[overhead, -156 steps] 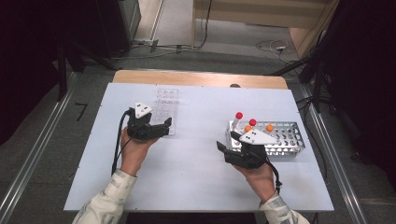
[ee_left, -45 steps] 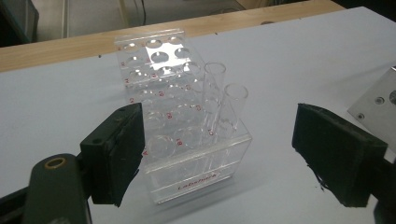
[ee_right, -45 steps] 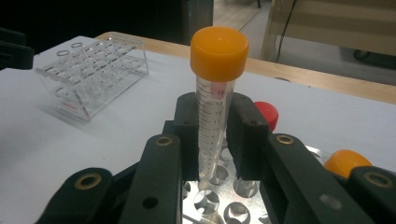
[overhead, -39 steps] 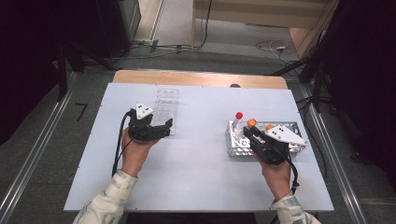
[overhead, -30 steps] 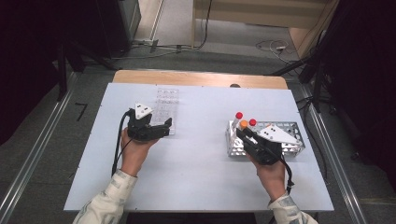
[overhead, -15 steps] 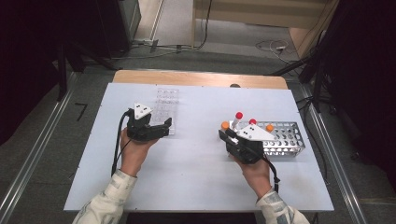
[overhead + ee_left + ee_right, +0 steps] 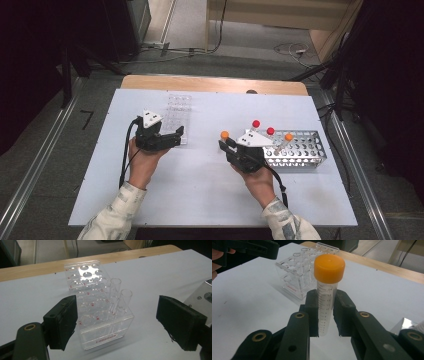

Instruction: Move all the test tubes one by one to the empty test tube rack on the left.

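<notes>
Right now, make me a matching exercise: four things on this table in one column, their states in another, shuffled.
1. left claw
2. right claw
3. clear rack
4. metal rack

A. holds red-capped and orange-capped tubes
B. shut on the orange-capped tube
C. holds two uncapped clear tubes
D. open around a rack's end

Pairs: 1-D, 2-B, 3-C, 4-A

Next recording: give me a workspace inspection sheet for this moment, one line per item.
Surface: white table, bare in front.
Job's things: orange-capped tube upright in right gripper; clear rack holding two open tubes; metal rack with red- and orange-capped tubes.
Clutter: nothing seen.
Grippers: right gripper shut on the tube; left gripper open around the clear rack, pads apart from it.
Cables: one trails from each gripper; more on the floor behind.
Surroundings: wooden edge beyond table, dark curtains.
</notes>
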A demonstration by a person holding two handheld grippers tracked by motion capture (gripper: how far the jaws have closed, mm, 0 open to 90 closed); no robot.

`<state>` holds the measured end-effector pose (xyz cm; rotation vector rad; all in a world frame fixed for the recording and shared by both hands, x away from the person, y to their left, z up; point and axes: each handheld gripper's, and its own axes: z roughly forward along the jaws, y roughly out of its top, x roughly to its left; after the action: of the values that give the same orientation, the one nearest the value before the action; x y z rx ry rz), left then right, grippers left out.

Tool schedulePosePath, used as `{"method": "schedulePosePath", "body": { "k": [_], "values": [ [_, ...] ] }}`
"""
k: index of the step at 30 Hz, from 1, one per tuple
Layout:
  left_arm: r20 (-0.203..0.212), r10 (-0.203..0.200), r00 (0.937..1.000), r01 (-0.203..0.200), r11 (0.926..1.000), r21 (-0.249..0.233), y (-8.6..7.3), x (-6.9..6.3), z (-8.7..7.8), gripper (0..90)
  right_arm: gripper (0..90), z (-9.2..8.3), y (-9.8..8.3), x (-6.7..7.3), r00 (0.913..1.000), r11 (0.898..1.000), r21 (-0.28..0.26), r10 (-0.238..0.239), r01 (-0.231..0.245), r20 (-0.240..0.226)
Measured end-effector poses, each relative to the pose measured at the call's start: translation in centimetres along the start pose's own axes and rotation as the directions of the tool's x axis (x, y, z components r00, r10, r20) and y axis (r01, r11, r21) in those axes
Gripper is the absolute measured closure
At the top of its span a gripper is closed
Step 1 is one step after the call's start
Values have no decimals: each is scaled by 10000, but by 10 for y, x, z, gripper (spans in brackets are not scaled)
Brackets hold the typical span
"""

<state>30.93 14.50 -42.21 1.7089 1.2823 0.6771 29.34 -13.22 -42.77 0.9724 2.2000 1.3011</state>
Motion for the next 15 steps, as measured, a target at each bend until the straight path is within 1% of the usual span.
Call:
{"method": "schedulePosePath", "body": {
  "k": [6,15],
  "values": [
    [36,-6,10000,6,10000,-47,0,-1,-1,179,723,11,2,8,9999,9999,105,-98,99,-122],
    [145,51,9999,-50,9999,-94,1,-4,-3,180,723,32,3,16,9997,9993,338,-179,184,-144]
  ]
}}
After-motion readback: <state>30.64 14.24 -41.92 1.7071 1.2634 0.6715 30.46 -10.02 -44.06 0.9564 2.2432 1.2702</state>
